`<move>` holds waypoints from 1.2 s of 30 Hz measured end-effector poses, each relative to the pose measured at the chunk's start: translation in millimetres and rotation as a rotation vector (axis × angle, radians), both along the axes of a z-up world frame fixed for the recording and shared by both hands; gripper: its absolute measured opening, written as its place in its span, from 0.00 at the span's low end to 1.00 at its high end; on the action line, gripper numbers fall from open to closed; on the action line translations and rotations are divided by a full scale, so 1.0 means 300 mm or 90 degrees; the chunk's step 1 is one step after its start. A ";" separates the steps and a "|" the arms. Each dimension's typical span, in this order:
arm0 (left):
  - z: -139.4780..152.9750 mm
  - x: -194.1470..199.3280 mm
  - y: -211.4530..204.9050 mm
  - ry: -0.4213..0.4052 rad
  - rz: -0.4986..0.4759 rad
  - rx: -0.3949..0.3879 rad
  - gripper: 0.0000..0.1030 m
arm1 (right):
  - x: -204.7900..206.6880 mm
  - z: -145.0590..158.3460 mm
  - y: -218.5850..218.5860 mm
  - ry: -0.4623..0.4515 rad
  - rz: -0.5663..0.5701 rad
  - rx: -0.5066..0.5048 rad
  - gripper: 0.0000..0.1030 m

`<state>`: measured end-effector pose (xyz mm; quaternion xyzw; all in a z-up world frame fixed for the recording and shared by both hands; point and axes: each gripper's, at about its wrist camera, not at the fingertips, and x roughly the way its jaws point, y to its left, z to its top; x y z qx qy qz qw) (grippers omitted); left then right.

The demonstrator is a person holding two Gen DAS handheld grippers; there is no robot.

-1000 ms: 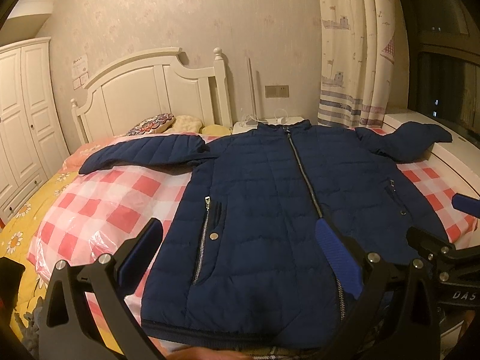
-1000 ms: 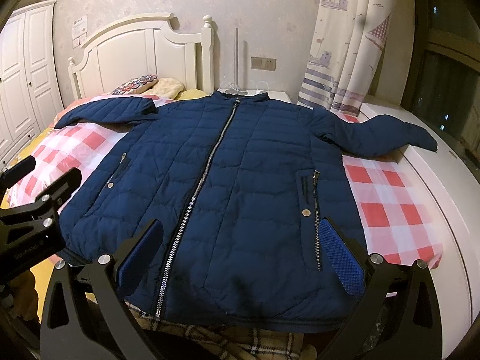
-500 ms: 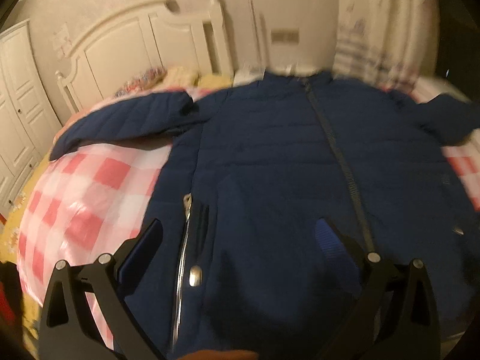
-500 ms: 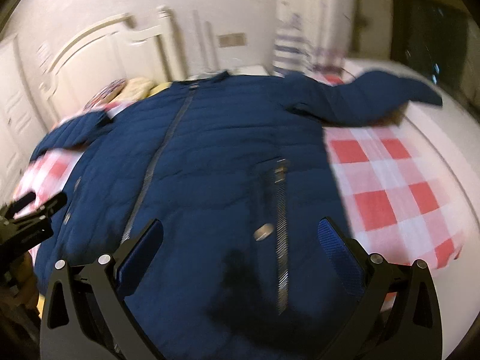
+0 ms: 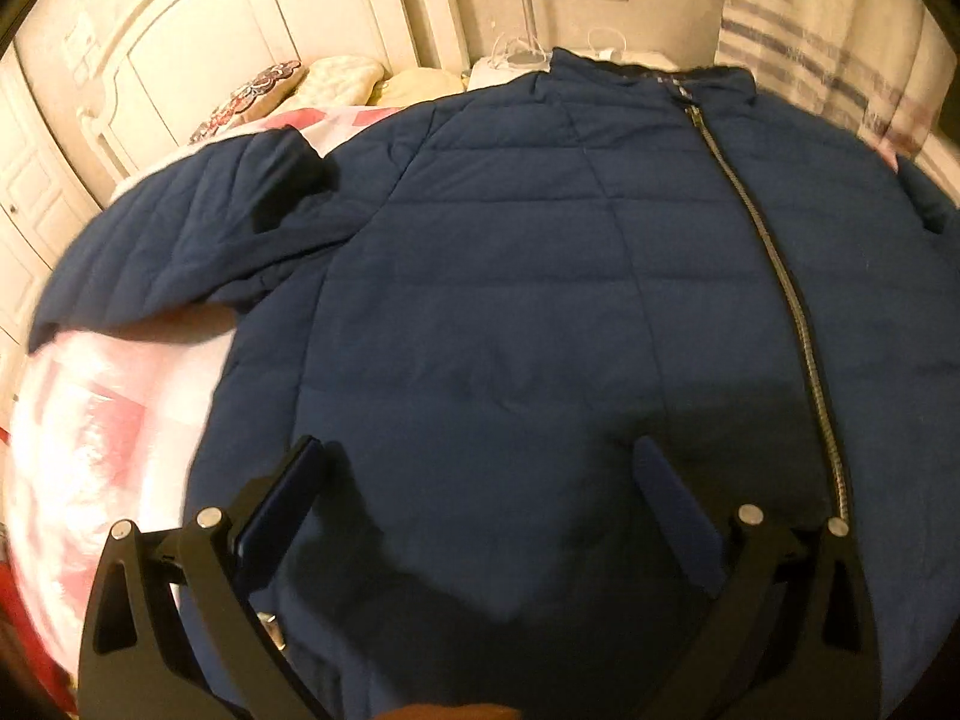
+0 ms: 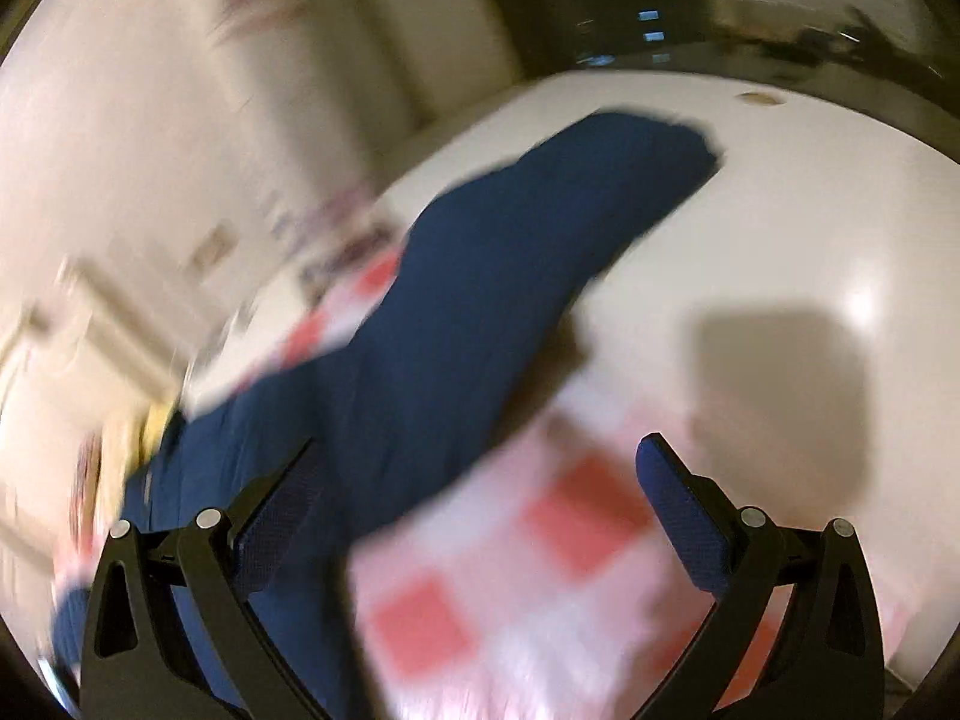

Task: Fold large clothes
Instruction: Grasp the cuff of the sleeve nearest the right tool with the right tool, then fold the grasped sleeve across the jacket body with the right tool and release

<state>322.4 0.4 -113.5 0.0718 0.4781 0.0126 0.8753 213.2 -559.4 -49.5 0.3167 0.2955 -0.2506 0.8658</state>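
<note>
Fingers, left gripper (image 5: 474,480): spread wide, nothing between them; both blue pads hang over the jacket's lower front panel.
Fingers, right gripper (image 6: 477,474): spread wide, holding nothing; left pad over navy fabric, right pad over the checked bedspread (image 6: 540,588).
Jacket (image 5: 540,300): navy quilted, laid front-up on the bed; fills most of the left wrist view, collar at top centre.
Zip (image 5: 774,276): runs top to lower right, so body axis goes away from the fingers.
Right sleeve (image 6: 510,276): long axis slants from lower left to upper right of the right wrist view; cuff lies on the white ledge (image 6: 810,240). View blurred.
Left sleeve (image 5: 180,252): stretches toward left edge, up-left of the left fingers.
Judgement: right gripper nearer its sleeve; cuff lies ahead, up-right.
</note>
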 end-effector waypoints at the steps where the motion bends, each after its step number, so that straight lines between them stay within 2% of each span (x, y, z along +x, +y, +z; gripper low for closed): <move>1: -0.005 0.002 0.013 -0.003 -0.002 -0.025 0.98 | 0.018 0.005 -0.048 -0.002 -0.022 0.001 0.96; 4: -0.016 0.012 0.039 -0.010 -0.005 -0.071 0.98 | 0.100 0.011 -0.194 0.041 -0.088 -0.034 0.96; 8: -0.017 0.010 0.025 -0.027 -0.005 -0.068 0.98 | 0.203 -0.016 -0.303 0.104 -0.107 -0.068 0.96; 10: -0.018 0.013 0.023 -0.031 -0.003 -0.067 0.98 | 0.225 -0.023 -0.311 0.118 -0.100 -0.093 0.90; 11: -0.018 0.013 0.023 -0.034 -0.004 -0.068 0.98 | 0.237 -0.025 -0.304 0.107 -0.086 -0.108 0.74; 13: -0.019 0.011 0.023 -0.037 -0.004 -0.068 0.98 | 0.253 -0.037 -0.277 0.090 -0.061 -0.131 0.54; 14: -0.019 0.009 0.025 -0.038 -0.004 -0.068 0.98 | 0.250 -0.031 -0.257 0.067 -0.049 -0.132 0.33; 15: -0.019 0.010 0.025 -0.039 -0.005 -0.068 0.98 | 0.244 -0.017 -0.232 0.034 -0.031 -0.132 0.25; 17: -0.020 0.009 0.024 -0.040 -0.005 -0.067 0.98 | 0.242 0.038 -0.123 -0.021 0.018 -0.164 0.22; 20: -0.020 0.009 0.025 -0.040 -0.005 -0.067 0.98 | 0.248 0.131 0.099 -0.100 0.129 -0.202 0.19; 21: -0.020 0.009 0.025 -0.040 -0.005 -0.066 0.98 | 0.250 0.160 0.196 -0.122 0.177 -0.216 0.14; 22: -0.020 0.010 0.024 -0.040 -0.005 -0.067 0.98 | 0.255 0.181 0.275 -0.136 0.219 -0.231 0.14; 24: -0.018 0.004 0.027 -0.040 -0.005 -0.069 0.98 | 0.266 0.209 0.522 -0.149 0.338 -0.288 0.14; 26: -0.017 0.003 0.030 -0.040 -0.005 -0.072 0.98 | 0.275 0.194 0.758 -0.139 0.446 -0.329 0.14; 28: -0.017 0.003 0.032 -0.040 -0.006 -0.073 0.98 | 0.285 0.151 0.937 -0.115 0.526 -0.346 0.14; 30: -0.016 0.003 0.035 -0.040 -0.007 -0.076 0.98 | 0.316 0.056 1.126 -0.051 0.626 -0.350 0.14; 32: -0.016 0.002 0.039 -0.040 -0.008 -0.078 0.98 | 0.320 -0.016 1.240 0.010 0.677 -0.357 0.14; 34: -0.015 0.001 0.042 -0.040 -0.010 -0.080 0.98 | 0.305 -0.056 1.247 0.030 0.708 -0.318 0.15; 35: -0.015 0.000 0.042 -0.041 -0.011 -0.081 0.98 | 0.297 -0.052 1.224 0.030 0.702 -0.300 0.19; 36: -0.014 -0.001 0.043 -0.041 -0.010 -0.082 0.98 | 0.293 -0.049 1.194 0.027 0.685 -0.282 0.29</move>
